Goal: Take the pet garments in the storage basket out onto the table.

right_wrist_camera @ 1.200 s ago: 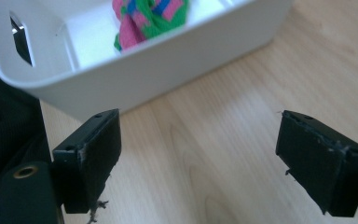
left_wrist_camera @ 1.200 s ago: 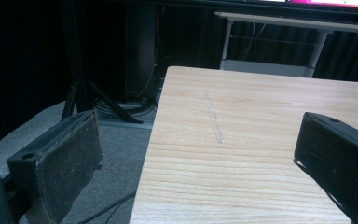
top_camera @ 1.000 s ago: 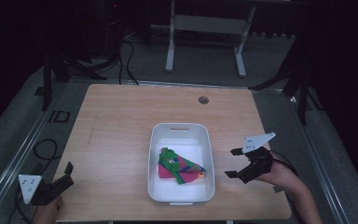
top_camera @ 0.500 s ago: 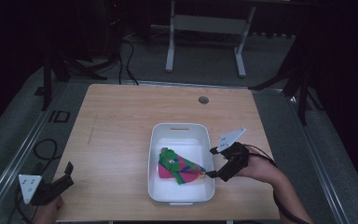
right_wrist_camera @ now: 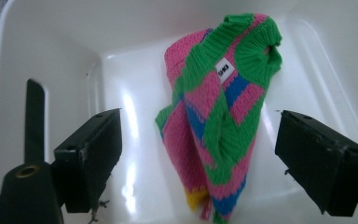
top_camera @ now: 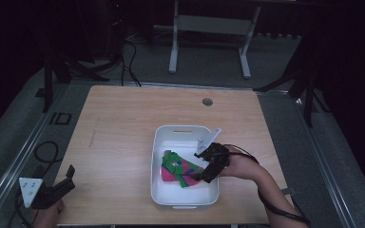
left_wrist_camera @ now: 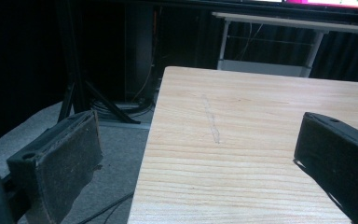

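Note:
A small knitted sweater (top_camera: 177, 166) in green, pink and blue lies folded in a white tub (top_camera: 160, 142) on the wooden table (top_camera: 123, 123). My right gripper (top_camera: 202, 176) hangs over the tub's right side, open, pointing at the sweater's near end. In the right gripper view the sweater (right_wrist_camera: 216, 116) lies between and beyond the two spread jaws, with a white label near its green collar. My left gripper (top_camera: 70, 173) sits at the table's near left corner, open, with nothing between its jaws.
A round cable hole (top_camera: 207, 101) sits near the table's far edge. Cables (top_camera: 43, 152) and stand legs (top_camera: 52, 71) lie on the floor to the left. A metal frame (top_camera: 209, 28) stands beyond the table.
My right gripper moved left from beside the tub to over its right side, closing in on the sweater. The left gripper stayed put.

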A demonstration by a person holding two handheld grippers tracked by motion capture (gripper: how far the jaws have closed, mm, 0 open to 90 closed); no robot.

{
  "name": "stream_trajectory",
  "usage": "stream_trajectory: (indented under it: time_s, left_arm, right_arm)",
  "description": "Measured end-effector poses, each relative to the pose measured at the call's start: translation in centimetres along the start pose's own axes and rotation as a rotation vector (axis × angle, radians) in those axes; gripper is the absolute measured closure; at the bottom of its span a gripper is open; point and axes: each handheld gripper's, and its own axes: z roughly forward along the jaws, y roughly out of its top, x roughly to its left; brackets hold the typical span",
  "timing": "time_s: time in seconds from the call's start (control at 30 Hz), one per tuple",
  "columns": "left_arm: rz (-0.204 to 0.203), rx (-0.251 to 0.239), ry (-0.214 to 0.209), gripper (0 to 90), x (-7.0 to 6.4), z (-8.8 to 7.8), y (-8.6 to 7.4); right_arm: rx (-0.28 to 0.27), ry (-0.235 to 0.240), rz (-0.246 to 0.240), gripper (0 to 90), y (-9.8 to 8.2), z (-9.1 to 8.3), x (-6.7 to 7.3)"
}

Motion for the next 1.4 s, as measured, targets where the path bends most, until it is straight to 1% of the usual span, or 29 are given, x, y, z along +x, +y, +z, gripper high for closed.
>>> stream_trajectory:
  time_s: [0.07, 0.1, 0.2, 0.47, 0.53, 0.63, 0.7, 0.73, 0.8, 0.87, 0.93, 0.97, 1.0, 1.03, 1.1, 1.13, 1.17, 1.2, 1.33, 1.37, 1.4]
  left_arm:
    - [-0.001, 0.000, -0.001, 1.2, 0.0, 0.0, 0.0]
    - [-0.001, 0.000, -0.001, 1.2, 0.0, 0.0, 0.0]
    - [-0.003, 0.002, -0.003, 1.2, 0.0, 0.0, 0.0]
    - [-0.003, 0.000, -0.007, 1.2, 0.1, 0.0, 0.0]
    - [-0.002, 0.000, -0.008, 1.2, 0.1, 0.0, 0.0]
    - [-0.002, 0.000, -0.010, 1.2, 0.1, 0.0, 0.0]
    - [-0.002, 0.001, -0.010, 1.2, 0.1, 0.0, 0.0]
    - [-0.003, 0.000, -0.011, 1.2, 0.1, 0.0, 0.0]
    - [-0.003, 0.001, -0.011, 1.2, 0.1, 0.0, 0.0]
    - [-0.003, 0.001, -0.011, 1.2, 0.1, 0.0, 0.0]
    - [-0.003, 0.001, -0.011, 1.2, 0.1, 0.0, 0.0]
    - [-0.003, 0.000, -0.011, 1.2, 0.1, 0.0, 0.0]
    - [-0.003, 0.001, -0.010, 1.2, 0.1, 0.0, 0.0]
    - [-0.002, 0.001, -0.010, 1.2, 0.1, 0.0, 0.0]
    - [-0.003, 0.001, -0.009, 1.2, 0.1, 0.0, 0.0]
    - [-0.003, 0.001, -0.009, 1.2, 0.1, 0.0, 0.0]
    - [-0.004, 0.001, -0.009, 1.2, 0.1, 0.0, 0.0]
    - [-0.003, 0.002, -0.009, 1.2, 0.1, 0.0, 0.0]
    - [-0.004, 0.003, -0.008, 1.2, 0.1, 0.0, 0.0]
    - [-0.003, 0.003, -0.008, 1.2, 0.1, 0.0, 0.0]
    - [-0.003, 0.002, -0.007, 1.2, 0.1, 0.0, 0.0]
  right_arm:
    - [0.020, 0.005, -0.010, 16.2, 0.5, 0.7, -0.1]
    - [0.020, 0.005, -0.010, 16.2, 0.5, 0.7, -0.1]
    - [0.037, 0.014, -0.021, 16.2, 1.2, 1.7, -0.1]
    - [0.110, 0.014, -0.053, 16.2, 3.4, 4.6, -0.1]
    - [0.124, 0.012, -0.054, 19.1, 3.8, 5.2, -0.1]
    - [0.158, -0.006, -0.054, 20.6, 4.2, 6.3, -0.1]
    - [0.193, -0.022, -0.062, 22.2, 4.3, 7.0, -0.2]
    - [0.210, -0.026, -0.060, 22.5, 4.3, 7.3, -0.2]
    - [0.227, -0.030, -0.068, 26.1, 4.4, 7.7, -0.1]
    - [0.261, -0.034, -0.078, 28.0, 4.3, 8.4, 0.1]
    - [0.298, -0.059, -0.099, 34.5, 4.2, 9.0, 0.4]
    - [0.319, -0.081, -0.109, 35.1, 4.2, 9.3, 0.5]
    - [0.330, -0.098, -0.125, 39.6, 4.2, 9.6, 0.7]
    - [0.333, -0.129, -0.148, 47.4, 4.1, 9.7, 0.9]
    - [0.328, -0.145, -0.156, 62.9, 4.2, 9.5, 1.0]
    - [0.328, -0.145, -0.156, 62.9, 4.2, 9.5, 1.0]
    - [0.318, -0.152, -0.151, 74.1, 4.2, 9.0, 1.0]
    - [0.312, -0.153, -0.161, 74.8, 4.2, 8.8, 1.0]
    - [0.260, -0.151, -0.154, 75.8, 4.7, 7.1, 1.3]
    - [0.252, -0.146, -0.158, 75.8, 4.9, 6.6, 1.4]
    - [0.240, -0.154, -0.163, 75.8, 5.1, 6.1, 1.4]
